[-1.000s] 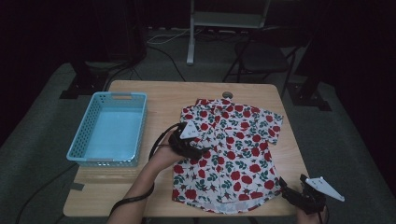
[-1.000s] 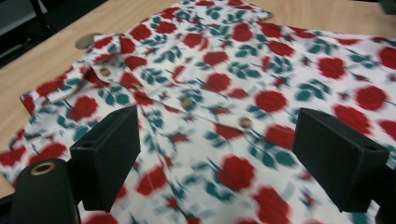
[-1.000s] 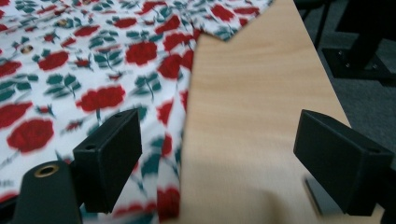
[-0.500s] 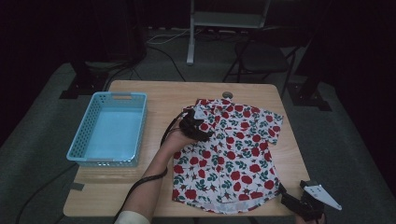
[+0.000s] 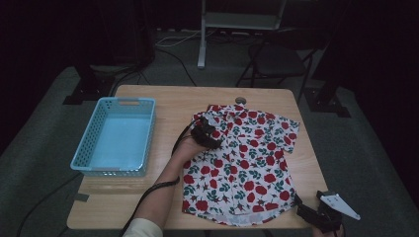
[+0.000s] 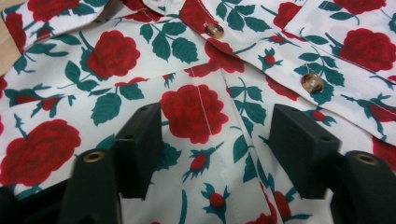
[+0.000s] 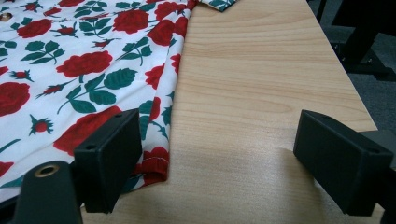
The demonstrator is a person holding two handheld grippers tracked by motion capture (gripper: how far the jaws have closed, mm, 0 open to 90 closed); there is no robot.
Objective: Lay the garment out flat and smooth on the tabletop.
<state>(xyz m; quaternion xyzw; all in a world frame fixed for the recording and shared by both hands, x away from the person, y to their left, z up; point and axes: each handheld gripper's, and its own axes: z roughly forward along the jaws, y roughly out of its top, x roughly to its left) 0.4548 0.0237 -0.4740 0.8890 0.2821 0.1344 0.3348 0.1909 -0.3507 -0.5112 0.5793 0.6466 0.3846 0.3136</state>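
Rose-printed white shirt (image 5: 242, 158) lies flat on the wooden table (image 5: 173, 101), blue basket (image 5: 118, 136) at its 9 o'clock; left gripper (image 5: 207, 136) sits on its collar end, right gripper (image 5: 316, 217) at its 5 o'clock corner. Left gripper view: jaws have just been closing, not yet pinching, a raised fold of cloth between them. Right gripper view: jaws wide apart, hem corner (image 7: 154, 170) beside the 9 o'clock jaw.

Shirt (image 5: 242, 163) lies flat on the table's (image 5: 173, 98) right half, collar toward the far edge, hem at the near edge. Basket (image 5: 118, 136) sits on the left half, just beside the shirt. Left gripper (image 5: 206, 134) is on the shirt's upper left, near the collar. Right gripper (image 5: 316, 215) is at the near right corner, just beside the hem, one jaw over the fabric, the other over bare table.
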